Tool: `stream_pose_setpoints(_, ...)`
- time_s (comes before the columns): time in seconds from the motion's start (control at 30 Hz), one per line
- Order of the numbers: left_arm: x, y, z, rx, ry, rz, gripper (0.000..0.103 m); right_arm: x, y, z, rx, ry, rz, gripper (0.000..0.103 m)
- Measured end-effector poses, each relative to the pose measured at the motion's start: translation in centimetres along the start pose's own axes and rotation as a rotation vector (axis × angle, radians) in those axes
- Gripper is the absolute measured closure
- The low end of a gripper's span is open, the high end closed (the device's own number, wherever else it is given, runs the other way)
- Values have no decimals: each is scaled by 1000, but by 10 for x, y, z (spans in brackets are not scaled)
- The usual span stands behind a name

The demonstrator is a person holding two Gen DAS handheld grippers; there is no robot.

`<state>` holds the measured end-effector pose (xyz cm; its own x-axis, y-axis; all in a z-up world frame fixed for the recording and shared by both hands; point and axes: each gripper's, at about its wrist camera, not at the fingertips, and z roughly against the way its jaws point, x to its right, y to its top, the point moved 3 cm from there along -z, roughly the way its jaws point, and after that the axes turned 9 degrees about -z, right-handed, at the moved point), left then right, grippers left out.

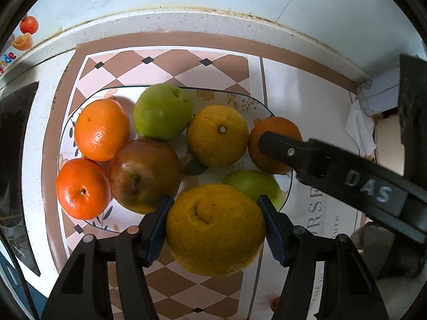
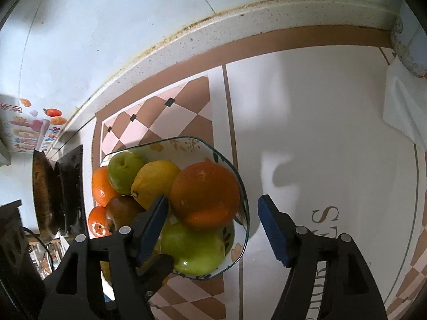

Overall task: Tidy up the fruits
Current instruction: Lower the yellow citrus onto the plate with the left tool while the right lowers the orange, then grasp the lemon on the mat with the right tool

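A large yellow citrus (image 1: 214, 229) is pinched by the left gripper (image 1: 213, 226) above the fruit bowl (image 1: 70, 122), while the right gripper (image 2: 212, 224) is held spread around an orange (image 2: 205, 196).

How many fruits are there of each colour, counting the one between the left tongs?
Orange: 3
Yellow: 2
Green: 2
Red-brown: 1
Total: 8

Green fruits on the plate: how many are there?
2. One green fruit lies at the plate's far side; the other is near the right rim, partly hidden. More may be hidden.
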<state>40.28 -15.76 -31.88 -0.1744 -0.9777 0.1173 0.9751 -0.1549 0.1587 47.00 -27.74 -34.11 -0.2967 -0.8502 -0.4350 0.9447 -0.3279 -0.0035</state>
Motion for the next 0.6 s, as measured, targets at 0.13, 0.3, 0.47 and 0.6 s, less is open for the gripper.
stream_pose_setpoints(0.13, 2, -1, 0, 18, 9, 6, 38, 1, -2, 7, 3, 8, 5, 27)
stream_pose_setpoints(0.3, 0, -4, 1, 26, 5, 13, 27, 4, -5, 17, 17, 28, 0, 24)
stream_pose_setpoints(0.47, -3, -11, 3, 44, 50, 0, 21, 9, -11, 28, 38, 47, -8, 24)
stream_pose_setpoints(0.6, -8, -16, 20, 79, 62, -16, 21, 15, -23, 43, 54, 28, -1, 24)
